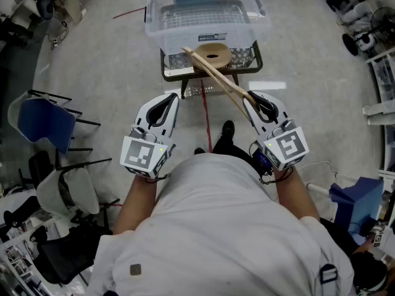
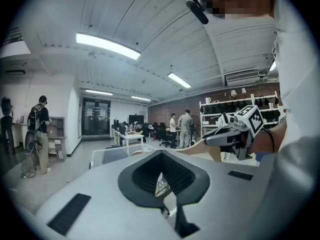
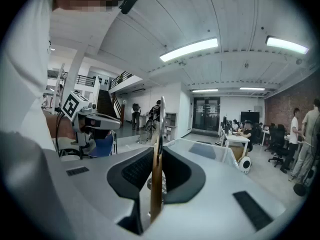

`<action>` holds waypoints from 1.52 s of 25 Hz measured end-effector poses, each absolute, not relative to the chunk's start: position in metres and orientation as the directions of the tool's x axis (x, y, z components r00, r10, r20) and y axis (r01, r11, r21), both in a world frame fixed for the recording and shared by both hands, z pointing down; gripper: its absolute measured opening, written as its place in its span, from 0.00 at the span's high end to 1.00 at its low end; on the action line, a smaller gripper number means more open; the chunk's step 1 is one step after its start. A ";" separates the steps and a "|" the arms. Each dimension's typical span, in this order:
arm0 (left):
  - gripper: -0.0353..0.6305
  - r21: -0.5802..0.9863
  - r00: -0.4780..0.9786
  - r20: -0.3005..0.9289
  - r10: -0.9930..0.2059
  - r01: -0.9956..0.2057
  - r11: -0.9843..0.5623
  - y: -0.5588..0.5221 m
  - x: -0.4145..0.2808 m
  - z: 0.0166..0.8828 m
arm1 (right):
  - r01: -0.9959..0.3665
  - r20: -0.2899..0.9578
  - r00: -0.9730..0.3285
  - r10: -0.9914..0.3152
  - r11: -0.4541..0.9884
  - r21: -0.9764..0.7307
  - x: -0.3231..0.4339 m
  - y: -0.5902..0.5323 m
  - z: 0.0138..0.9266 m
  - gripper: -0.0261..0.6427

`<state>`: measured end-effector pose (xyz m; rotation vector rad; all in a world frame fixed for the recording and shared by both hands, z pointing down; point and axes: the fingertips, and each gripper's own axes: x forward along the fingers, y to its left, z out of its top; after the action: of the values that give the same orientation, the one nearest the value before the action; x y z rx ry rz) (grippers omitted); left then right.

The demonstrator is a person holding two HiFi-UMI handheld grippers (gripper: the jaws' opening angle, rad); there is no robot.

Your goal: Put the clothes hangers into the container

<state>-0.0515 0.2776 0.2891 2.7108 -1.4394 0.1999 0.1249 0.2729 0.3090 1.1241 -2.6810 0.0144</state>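
Observation:
A long wooden clothes hanger [image 1: 216,76] slants from my right gripper [image 1: 251,97] up-left toward the clear plastic container [image 1: 154,26]; its far end reaches the container's front wall. The right gripper is shut on the hanger, which stands as a thin wooden strip [image 3: 156,184] between the pads. My left gripper [image 1: 171,98] is held level beside it, shut with nothing between its jaws, its tips meeting [image 2: 161,152]. In the left gripper view, the right gripper [image 2: 235,131] shows with the hanger [image 2: 197,148]. The container holds a blue lining and a wire grid.
The container sits on a dark-framed wire rack [image 1: 247,60], with a rounded tan wooden piece [image 1: 213,54] at its front. A red line [image 1: 205,113] runs along the floor. A blue chair [image 1: 43,122] and white chairs [image 1: 68,190] stand to the left. People stand in the room's background.

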 end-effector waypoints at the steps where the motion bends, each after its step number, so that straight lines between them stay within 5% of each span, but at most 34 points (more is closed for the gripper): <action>1: 0.92 -0.002 0.552 0.144 -0.821 -0.830 -0.558 0.276 -0.052 0.288 | -0.705 0.219 -0.678 -0.702 0.705 0.078 0.125 0.271 0.309 0.87; 16: 0.92 0.033 0.502 0.174 -0.847 -0.863 -0.505 0.232 -0.043 0.298 | -0.658 0.230 -0.721 -0.654 0.750 0.070 0.136 0.219 0.318 0.87; 38: 0.92 0.049 0.471 0.222 -0.854 -0.880 -0.473 0.087 0.058 0.325 | -0.598 0.260 -0.770 -0.582 0.801 0.022 0.232 0.070 0.341 0.86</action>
<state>0.0584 0.0874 0.3253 2.5577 -1.5193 0.2496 0.2321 0.0698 0.3414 0.9133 -2.7351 0.0902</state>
